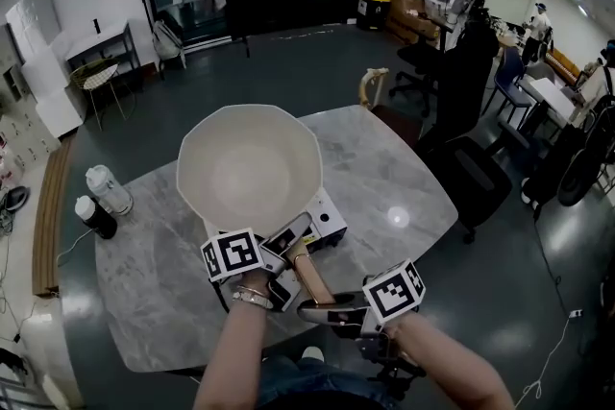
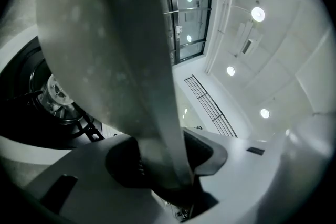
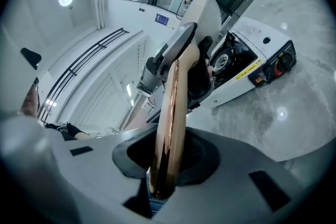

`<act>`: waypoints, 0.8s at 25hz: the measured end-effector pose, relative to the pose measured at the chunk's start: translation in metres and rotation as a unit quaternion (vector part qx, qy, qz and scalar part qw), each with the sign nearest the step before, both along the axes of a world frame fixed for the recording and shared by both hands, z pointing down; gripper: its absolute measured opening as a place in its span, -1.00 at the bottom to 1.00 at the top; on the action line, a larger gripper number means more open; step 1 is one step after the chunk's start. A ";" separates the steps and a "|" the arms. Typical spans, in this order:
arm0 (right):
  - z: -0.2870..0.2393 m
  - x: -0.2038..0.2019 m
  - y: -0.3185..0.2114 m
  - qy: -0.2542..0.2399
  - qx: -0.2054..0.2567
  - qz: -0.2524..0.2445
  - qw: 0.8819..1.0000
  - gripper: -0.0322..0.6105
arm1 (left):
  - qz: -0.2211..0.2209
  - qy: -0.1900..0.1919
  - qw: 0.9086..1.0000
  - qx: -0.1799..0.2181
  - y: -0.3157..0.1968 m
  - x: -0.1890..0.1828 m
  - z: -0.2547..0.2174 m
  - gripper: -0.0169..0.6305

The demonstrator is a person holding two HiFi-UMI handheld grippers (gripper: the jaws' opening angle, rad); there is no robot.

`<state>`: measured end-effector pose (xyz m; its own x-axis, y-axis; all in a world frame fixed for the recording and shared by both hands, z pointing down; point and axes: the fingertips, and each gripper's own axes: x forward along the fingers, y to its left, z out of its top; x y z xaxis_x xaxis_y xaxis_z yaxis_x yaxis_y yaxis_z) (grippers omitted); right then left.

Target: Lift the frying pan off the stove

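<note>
The frying pan [image 1: 248, 168], cream inside, hangs tilted above the white portable stove [image 1: 330, 222] on the marble table [image 1: 404, 197]. My left gripper [image 1: 280, 253] is shut on the pan where the handle meets the bowl. In the left gripper view the pan's grey wall [image 2: 105, 44] runs down into the left gripper [image 2: 173, 176], and the stove's black burner [image 2: 55, 94] lies below at the left. My right gripper [image 1: 323, 307] is shut on the end of the wooden handle [image 1: 309, 278]. In the right gripper view the handle [image 3: 170, 123] leads from the right gripper [image 3: 163, 186] up to the pan [image 3: 202, 13], beside the stove [image 3: 257, 68].
Two bottles stand at the table's left: a clear one [image 1: 108, 189] and a dark one [image 1: 94, 216]. A black office chair [image 1: 480, 178] is at the table's right side and a wooden chair back [image 1: 373, 86] at its far edge. Desks and people are further off.
</note>
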<state>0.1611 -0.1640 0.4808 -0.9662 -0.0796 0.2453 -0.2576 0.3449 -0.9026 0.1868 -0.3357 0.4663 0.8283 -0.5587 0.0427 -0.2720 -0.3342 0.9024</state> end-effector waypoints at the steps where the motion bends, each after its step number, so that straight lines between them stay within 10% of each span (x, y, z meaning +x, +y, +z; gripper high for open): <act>1: -0.003 0.000 -0.003 -0.005 0.006 0.003 1.000 -0.61 | 0.001 0.000 1.000 0.006 -0.002 0.000 -0.005 -0.40; 11: -0.034 0.008 -0.006 -0.036 0.134 -0.015 0.990 -0.58 | -0.042 -0.029 0.994 0.101 0.001 -0.008 -0.069 -0.39; 20: -0.017 -0.002 -0.004 0.041 0.229 -0.029 0.972 -0.59 | -0.054 -0.081 0.977 0.192 0.017 -0.014 -0.093 -0.39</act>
